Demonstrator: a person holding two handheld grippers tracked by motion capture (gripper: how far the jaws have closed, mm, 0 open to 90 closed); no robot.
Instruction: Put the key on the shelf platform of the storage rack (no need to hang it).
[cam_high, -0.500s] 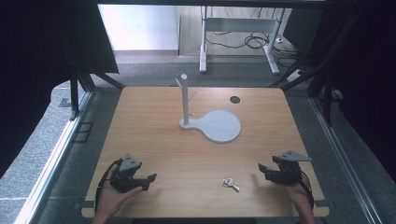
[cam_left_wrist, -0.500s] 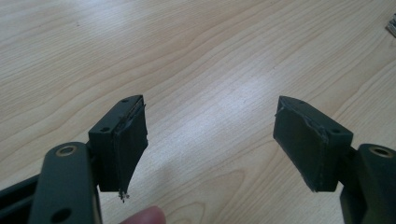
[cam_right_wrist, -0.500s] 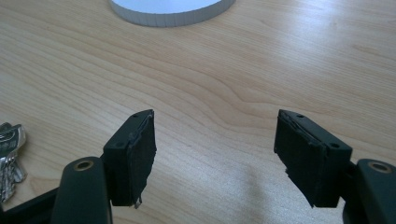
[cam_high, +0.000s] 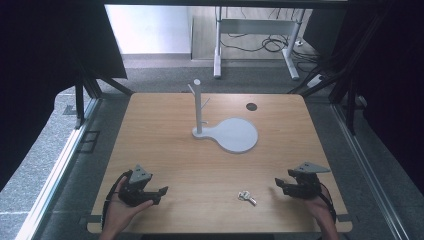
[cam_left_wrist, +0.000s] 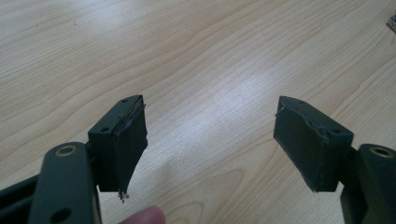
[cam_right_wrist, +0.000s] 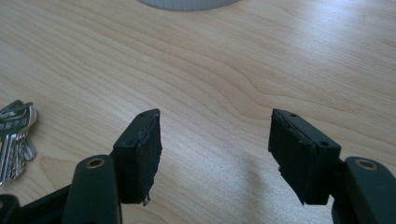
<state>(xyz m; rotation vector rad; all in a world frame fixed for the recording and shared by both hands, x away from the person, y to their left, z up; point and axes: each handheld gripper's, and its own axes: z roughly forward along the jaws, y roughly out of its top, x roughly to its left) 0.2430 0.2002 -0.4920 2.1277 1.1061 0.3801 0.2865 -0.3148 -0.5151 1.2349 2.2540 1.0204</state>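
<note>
Keys are seen lying flat on the table near its front edge, right of the middle, between the two grippers and nearer the right one; in the right gripper view the keys lie at the left margin, off to one side of the jaws and not between them; they look like a small metal bunch, several silvery blades fanned together, though whether a ring joins them cannot be told.

The right gripper is held just above the front right corner with its jaws wide apart and nothing between them; the left gripper is held near the front left corner, likewise wide apart and empty; bare wood is seen between its pads.

The bunch is judged light, stiff and hard; no care against breakage is called for; the trouble is judged to lie in its thinness and its smooth metal, which may slide on the wood or slip from the pads; loose blades may swing and shift once lifted.

Hold is best taken across the thickest part, where the heads are stacked, with the jaws brought down on either side and closed low against the table; a grip on a single blade tip is likely to pivot.

A stand with pegs rises from a grey base at the middle of the table, well apart from the keys.
</note>
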